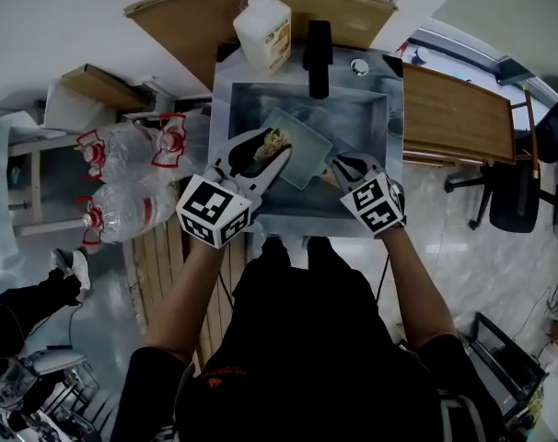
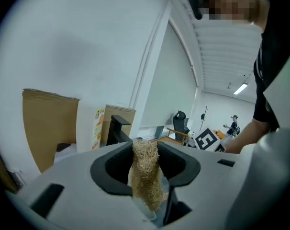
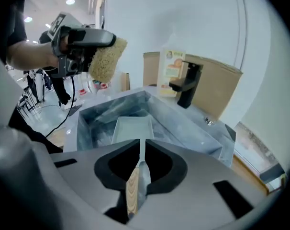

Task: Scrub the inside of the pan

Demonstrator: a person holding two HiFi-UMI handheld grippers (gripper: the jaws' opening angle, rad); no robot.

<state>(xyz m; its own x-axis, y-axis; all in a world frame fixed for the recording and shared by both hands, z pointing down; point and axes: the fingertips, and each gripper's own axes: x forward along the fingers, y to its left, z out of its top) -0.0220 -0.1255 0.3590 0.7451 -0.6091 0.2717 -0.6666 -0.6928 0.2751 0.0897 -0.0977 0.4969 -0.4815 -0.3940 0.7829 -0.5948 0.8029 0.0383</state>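
Two hand-held grippers, one pan

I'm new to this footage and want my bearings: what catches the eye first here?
A straw-coloured fibre scrubber is pinched in the left hand-held gripper, held up above the basin. The right hand-held gripper clamps the wood-and-metal handle of a pale square pan at the steel sink, below a black faucet.

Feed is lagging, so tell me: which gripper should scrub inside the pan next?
Left. The left gripper is shut on the scrubber, raised near the pan. The right gripper is clamped on the pan's handle, holding it over the sink.
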